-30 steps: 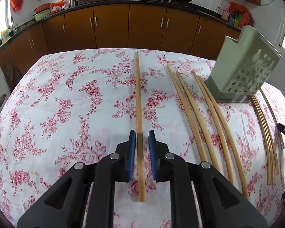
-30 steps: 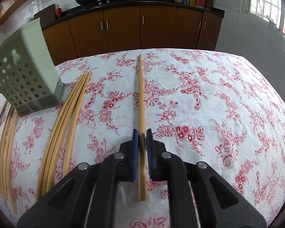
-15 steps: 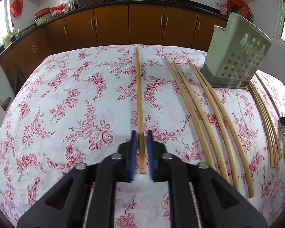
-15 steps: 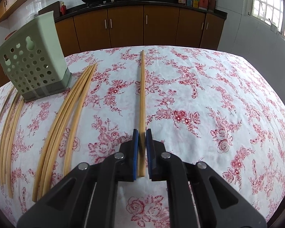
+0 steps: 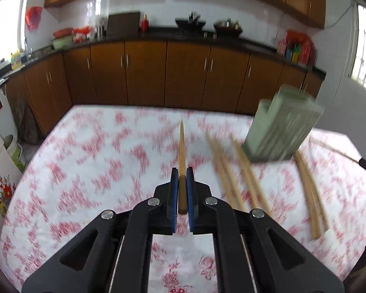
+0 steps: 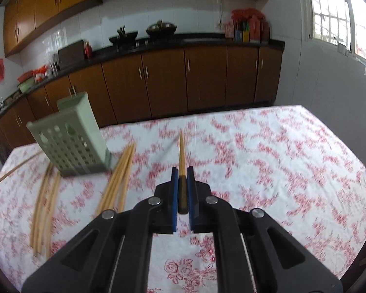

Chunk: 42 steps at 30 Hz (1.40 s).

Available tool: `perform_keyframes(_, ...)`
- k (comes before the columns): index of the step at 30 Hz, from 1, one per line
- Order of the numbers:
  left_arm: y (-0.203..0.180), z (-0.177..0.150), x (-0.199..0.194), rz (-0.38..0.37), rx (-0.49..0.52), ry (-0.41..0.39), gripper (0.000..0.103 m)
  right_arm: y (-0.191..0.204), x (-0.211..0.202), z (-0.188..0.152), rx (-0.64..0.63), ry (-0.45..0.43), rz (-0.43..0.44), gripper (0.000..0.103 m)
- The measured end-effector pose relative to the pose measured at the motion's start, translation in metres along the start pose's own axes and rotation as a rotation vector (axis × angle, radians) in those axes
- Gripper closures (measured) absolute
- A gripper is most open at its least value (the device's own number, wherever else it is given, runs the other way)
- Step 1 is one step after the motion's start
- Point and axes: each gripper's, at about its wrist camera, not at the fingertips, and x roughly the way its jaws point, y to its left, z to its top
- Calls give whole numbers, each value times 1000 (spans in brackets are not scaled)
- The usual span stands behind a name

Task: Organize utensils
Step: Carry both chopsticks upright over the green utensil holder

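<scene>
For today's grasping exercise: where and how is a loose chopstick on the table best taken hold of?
Grip a loose chopstick near its thick near end, coming from above with the jaws across its width: it lies flat and thin, pointing away. The right hand-held gripper holds its chopstick that way.

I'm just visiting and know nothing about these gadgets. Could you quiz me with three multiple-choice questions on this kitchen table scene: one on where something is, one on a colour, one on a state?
1. Seen from the right wrist camera, where is the utensil holder?
A. Left of the held chopstick
B. Right of it
C. On the kitchen counter

2. What colour is the utensil holder?
A. Red
B. Pale green
C. Black

3. What are the left gripper fingers doing?
A. Standing wide open
B. Shut on a chopstick
C. Shut on the holder

Answers:
1 A: it stands on the floral tablecloth, left of the right gripper's chopstick.
2 B: its perforated walls are pale green.
3 B: the blue pads clamp the stick's end.
</scene>
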Motion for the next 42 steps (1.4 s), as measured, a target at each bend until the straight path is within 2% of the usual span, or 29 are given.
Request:
perform_keyframes(6,3,30,-33,-24,-46,-131,96,-7,-28,28,34,-119,19,95)
perform_keyframes(11,3,51,-49,-43,-60,-199,96,-8,-37,46,49,-177,25,95)
perform_keyframes(21,0,68,-57,-19,-52,-247,96,-4,-44,61,35,-205,14,95)
perform_keyframes(26,-2,91,-71,-18,-64,-296,96,3,-57,87,24,-256,27,95)
perform_keyframes(29,-8,114,-89,-40,-71,-354,96,6,-76,111,47,-315,74,95)
perform_keyframes(36,-40,156,-120,-108,-88,-497,96,22,-118,162,101,-430,240,95)
perform_keyframes(39,-56,165,-121,-144,-99,-525,96,33,-126,170,98,-449,291,95)
perform_keyframes(42,-67,163,-109,-169,-110,-516,96,46,-123,171,72,-448,321,95)
